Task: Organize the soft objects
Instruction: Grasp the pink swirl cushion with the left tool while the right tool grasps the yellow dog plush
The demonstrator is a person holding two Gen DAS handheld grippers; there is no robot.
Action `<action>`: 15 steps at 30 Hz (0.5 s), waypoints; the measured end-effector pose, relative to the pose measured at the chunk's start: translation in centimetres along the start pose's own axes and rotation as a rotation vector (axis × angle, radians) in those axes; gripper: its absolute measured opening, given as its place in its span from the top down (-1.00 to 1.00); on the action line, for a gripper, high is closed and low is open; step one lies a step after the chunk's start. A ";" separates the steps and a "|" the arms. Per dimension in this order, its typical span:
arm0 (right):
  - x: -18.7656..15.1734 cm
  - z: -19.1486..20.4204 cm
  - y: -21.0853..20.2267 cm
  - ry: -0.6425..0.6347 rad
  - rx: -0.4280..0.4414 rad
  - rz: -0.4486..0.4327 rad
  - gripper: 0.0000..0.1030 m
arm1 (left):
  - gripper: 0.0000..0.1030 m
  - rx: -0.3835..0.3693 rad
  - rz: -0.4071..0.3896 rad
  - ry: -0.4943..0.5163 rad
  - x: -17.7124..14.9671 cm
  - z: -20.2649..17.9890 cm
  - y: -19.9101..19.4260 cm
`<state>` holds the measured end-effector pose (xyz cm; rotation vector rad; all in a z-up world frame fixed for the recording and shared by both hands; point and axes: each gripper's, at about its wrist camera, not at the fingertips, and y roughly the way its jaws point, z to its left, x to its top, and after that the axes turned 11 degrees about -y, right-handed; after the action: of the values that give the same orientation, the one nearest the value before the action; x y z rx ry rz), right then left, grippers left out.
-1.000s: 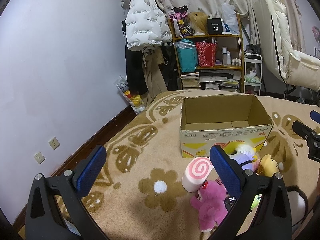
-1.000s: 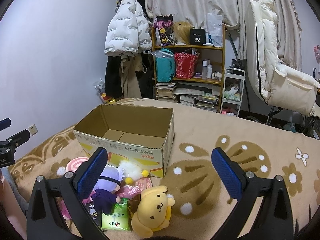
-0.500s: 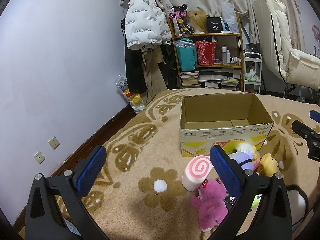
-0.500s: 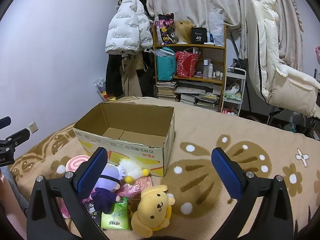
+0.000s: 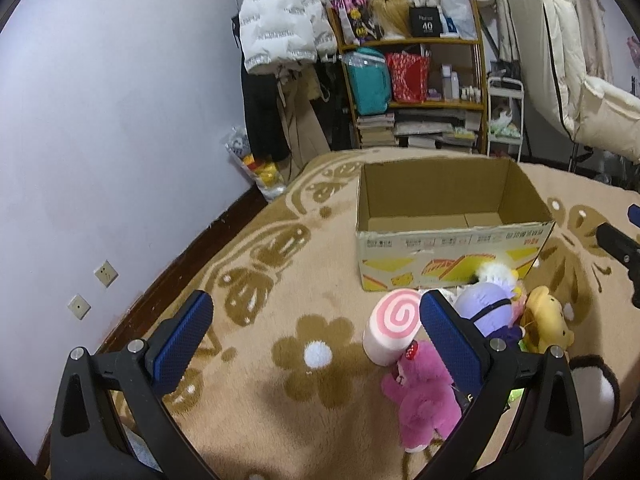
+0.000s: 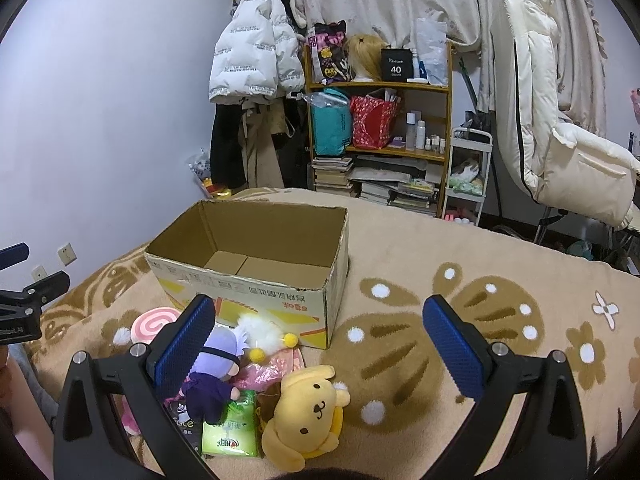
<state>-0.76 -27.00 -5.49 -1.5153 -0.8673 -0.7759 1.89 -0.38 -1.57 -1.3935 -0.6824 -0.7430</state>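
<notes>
Two hand-held grippers, both spread wide and carrying nothing: my left hand-held gripper (image 5: pixel 316 336) hovers over the blanket (image 5: pixel 280 280) left of the toy pile, my right hand-held gripper (image 6: pixel 318 340) above the pile's right side. No toy is packed yet, so I judge the step in hand to be the first pick.

To do it well, I would start with a toy on top of the heap rather than one pinned underneath. The yellow dog (image 6: pixel 308 412) lies nearest my right fingers and looks free (a squeeze across its body should hold better than an ear). The purple doll (image 6: pixel 216 376), the pink bear (image 5: pixel 424 396) and the swirl roll (image 5: pixel 394 330) sit close together, so I would come down between them carefully.

The box (image 6: pixel 256 280) stands open-topped just beyond the pile, touching or nearly touching it, and I see only bare cardboard floor inside.
</notes>
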 end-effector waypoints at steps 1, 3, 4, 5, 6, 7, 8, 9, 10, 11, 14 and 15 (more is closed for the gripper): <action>-0.1 -0.1 0.0 0.003 0.006 0.003 -1.00 | -0.99 -0.001 0.015 0.000 0.1 -0.1 0.4; -0.1 -0.3 0.1 0.014 0.019 0.008 -1.00 | -0.99 -0.001 0.037 0.002 0.2 -0.2 1.0; -0.1 -0.4 0.3 0.019 0.022 0.016 -1.00 | -0.99 0.000 0.045 0.003 0.4 -0.3 1.3; 0.0 -0.4 0.5 0.022 0.022 0.026 -1.00 | -0.99 0.003 0.058 0.002 0.4 -0.4 1.7; 0.0 -0.5 0.7 0.024 0.022 0.036 -1.00 | -0.99 0.002 0.071 0.001 0.5 -0.5 2.1; 0.0 -0.5 0.9 0.026 0.020 0.048 -1.00 | -0.99 0.000 0.089 -0.001 0.6 -0.5 2.6; -0.1 -0.6 1.2 0.029 0.019 0.063 -1.00 | -0.99 0.000 0.103 -0.002 0.6 -0.6 3.0; -0.2 -0.7 1.4 0.032 0.018 0.078 -1.00 | -0.99 0.001 0.113 -0.002 0.7 -0.7 3.4; -0.1 -0.8 1.7 0.036 0.018 0.092 -1.00 | -0.99 0.003 0.125 -0.001 0.8 -0.8 3.8; -0.2 -0.9 2.0 0.042 0.021 0.104 -1.00 | -0.99 0.006 0.135 0.002 0.8 -0.9 4.1; -0.3 -1.3 2.3 0.067 0.044 0.104 -1.00 | -0.99 0.000 0.142 0.012 0.9 -1.3 4.8; -0.2 -1.4 2.4 0.069 0.043 0.104 -1.00 | -0.99 -0.001 0.141 0.016 1.0 -1.4 4.9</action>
<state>1.18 -28.51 -6.73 -1.4751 -0.7437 -0.7251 6.38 -1.68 -3.88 -1.4194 -0.5646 -0.6425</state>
